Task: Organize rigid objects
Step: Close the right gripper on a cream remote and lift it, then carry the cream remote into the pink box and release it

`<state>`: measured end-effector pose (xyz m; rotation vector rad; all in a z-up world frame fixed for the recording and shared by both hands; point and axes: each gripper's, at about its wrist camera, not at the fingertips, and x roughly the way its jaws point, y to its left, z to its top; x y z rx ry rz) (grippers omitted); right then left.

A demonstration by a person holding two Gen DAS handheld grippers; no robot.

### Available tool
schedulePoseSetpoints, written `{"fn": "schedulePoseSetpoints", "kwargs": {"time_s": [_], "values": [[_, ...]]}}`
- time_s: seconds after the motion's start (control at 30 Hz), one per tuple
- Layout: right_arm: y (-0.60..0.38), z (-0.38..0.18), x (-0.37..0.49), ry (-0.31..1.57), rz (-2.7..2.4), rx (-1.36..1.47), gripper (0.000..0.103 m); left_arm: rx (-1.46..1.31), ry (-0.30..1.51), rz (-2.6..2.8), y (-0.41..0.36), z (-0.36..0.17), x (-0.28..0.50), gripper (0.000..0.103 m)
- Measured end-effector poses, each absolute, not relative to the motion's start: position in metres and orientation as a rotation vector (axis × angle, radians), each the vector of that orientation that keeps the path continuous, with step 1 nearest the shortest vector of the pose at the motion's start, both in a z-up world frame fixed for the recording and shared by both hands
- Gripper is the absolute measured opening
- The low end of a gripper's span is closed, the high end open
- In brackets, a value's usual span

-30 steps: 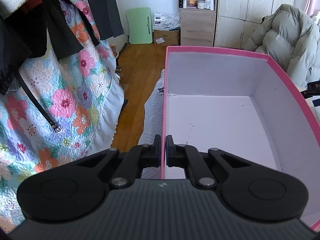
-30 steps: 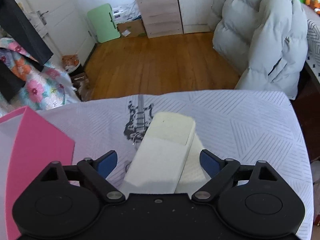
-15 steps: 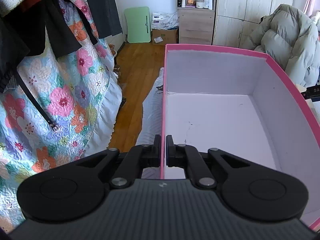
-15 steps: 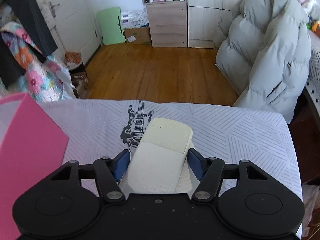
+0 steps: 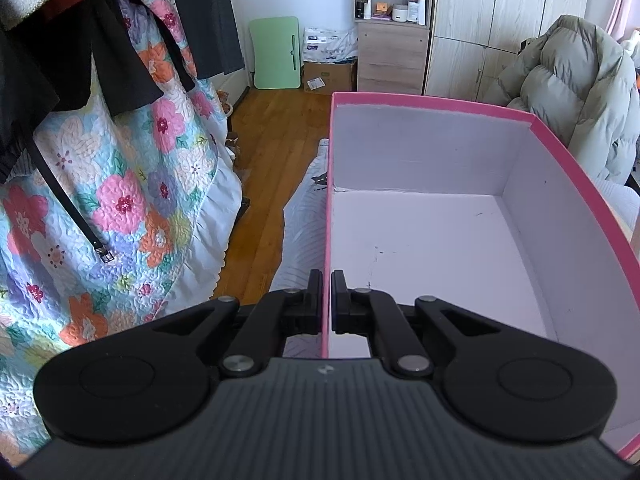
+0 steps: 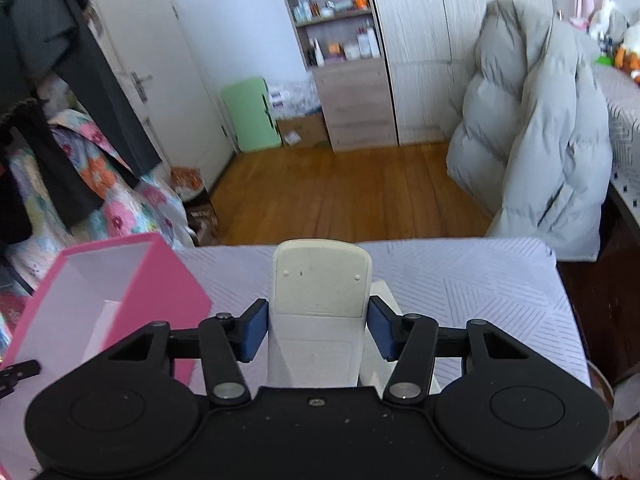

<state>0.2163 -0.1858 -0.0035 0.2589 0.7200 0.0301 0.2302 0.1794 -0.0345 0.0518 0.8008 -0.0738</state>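
Observation:
My left gripper [image 5: 326, 298] is shut on the left wall of an open pink box [image 5: 420, 148] with a white, empty inside. The box also shows at the left of the right wrist view [image 6: 168, 276]. My right gripper [image 6: 318, 326] is shut on a cream-white remote control [image 6: 320, 280], back side up, held above the table. A second white object [image 6: 384, 296] lies under it on the table, mostly hidden.
The table has a grey-white patterned cloth [image 6: 460, 276]. A floral quilt [image 5: 120, 200] and dark clothes hang at the left. A grey puffer coat [image 6: 540, 140] stands at the right. Wooden floor [image 6: 340, 196] and a cabinet [image 6: 352, 100] lie beyond.
My right gripper closed on the remote control and lifted it off the table, tilting the view up. The left gripper stays shut on the box wall.

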Motion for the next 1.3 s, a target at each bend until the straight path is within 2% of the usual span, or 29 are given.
{"fn": "schedulePoseSetpoints", "kwargs": {"time_s": [0.33, 0.63, 1.0, 1.17, 1.3], "values": [[-0.146, 0.055, 0.192, 0.549, 0.126, 0.113, 0.059, 0.049, 0.768, -0.07, 0.18, -0.032, 0.227, 0.002], [-0.08, 0.09, 0.225, 0.464, 0.41, 0.146, 0.059, 0.059, 0.754, -0.067, 0.179, -0.031, 0.225, 0.002], [0.016, 0.023, 0.314, 0.601, 0.517, 0.162, 0.059, 0.049, 0.748, -0.068, 0.177, -0.03, 0.223, 0.002], [0.026, -0.01, 0.295, 0.752, 0.503, 0.091, 0.059, 0.044, 0.737, -0.07, 0.177, -0.03, 0.223, 0.002], [0.02, -0.003, 0.268, 0.807, 0.541, 0.041, 0.059, 0.038, 0.722, -0.074, 0.18, -0.03, 0.221, 0.002]]}}
